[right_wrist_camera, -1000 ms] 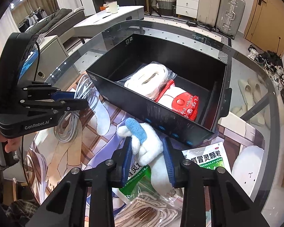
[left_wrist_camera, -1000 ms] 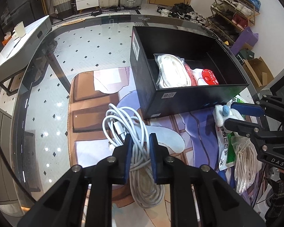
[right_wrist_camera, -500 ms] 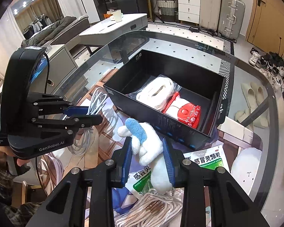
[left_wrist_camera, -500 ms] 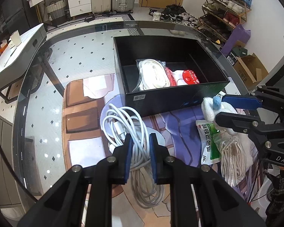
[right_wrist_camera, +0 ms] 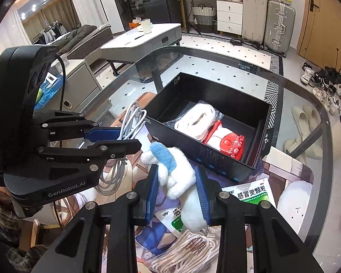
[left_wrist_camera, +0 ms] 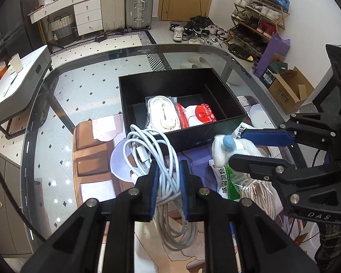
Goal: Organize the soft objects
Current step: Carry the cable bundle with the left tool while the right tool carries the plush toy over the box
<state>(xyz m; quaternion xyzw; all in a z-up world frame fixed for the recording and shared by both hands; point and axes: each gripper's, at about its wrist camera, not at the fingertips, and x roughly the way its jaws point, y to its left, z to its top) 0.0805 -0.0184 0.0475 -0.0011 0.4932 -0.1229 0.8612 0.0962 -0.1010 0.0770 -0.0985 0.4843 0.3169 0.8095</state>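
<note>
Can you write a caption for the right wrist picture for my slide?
Right tongs grip a white plush toy near the black box, while left tongs hold white cables.

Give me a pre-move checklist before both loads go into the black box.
1. Left gripper shut on the white cable bundle: ok.
2. Right gripper shut on the plush toy: ok.
3. Black box open on top: ok.
4. Free floor in the box beside the bagged white rope and red pack: ok.
5. Cable loops hang below the left gripper; clear of the box wall: cannot tell.
</note>
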